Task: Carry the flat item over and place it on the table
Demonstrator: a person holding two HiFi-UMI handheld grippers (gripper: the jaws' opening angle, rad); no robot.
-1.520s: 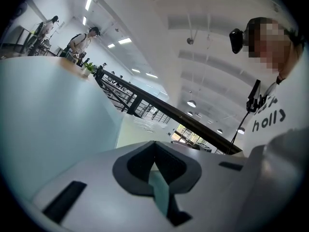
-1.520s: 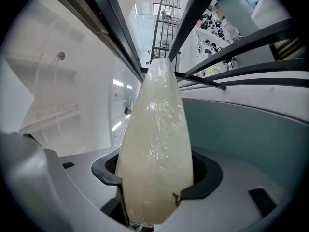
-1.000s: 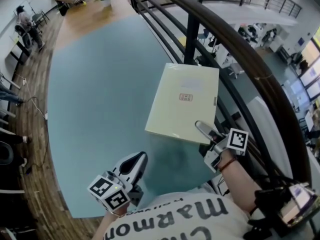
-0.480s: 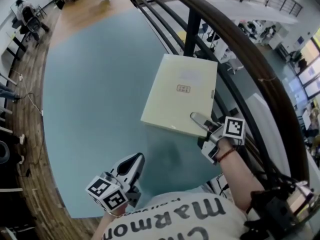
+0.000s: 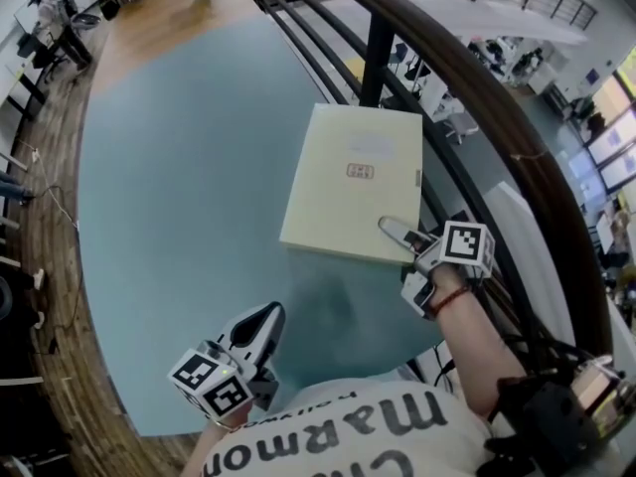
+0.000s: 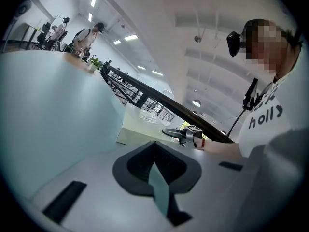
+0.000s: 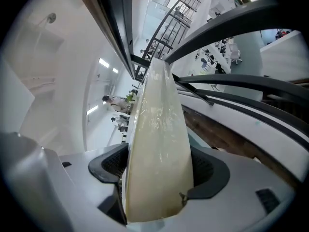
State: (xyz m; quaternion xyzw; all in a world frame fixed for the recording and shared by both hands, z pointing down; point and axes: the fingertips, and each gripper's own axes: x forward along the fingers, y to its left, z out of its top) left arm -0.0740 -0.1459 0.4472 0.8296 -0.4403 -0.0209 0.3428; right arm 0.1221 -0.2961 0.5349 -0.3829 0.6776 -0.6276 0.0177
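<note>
Pale blue-green tabletop (image 5: 179, 167) ran beside a dark railing (image 5: 477, 117), with a flat cream box (image 5: 348, 182) lying on it near the rail-side edge.
At the box's near right corner the right gripper (image 5: 397, 235) reached in from the rail side, one finger lying over the lid and the corner tucked into the gap. In the right gripper view the box (image 7: 159, 144) stood edge-on between the two fingers (image 7: 231, 197) and filled nearly the whole space between the dark pads; the fingers were opening around it, with a dark slit showing at the lower left. The left gripper (image 5: 260, 328) hovered low over the tabletop's near edge, well apart from the box, its fingers drawn together with nothing between them.
</note>
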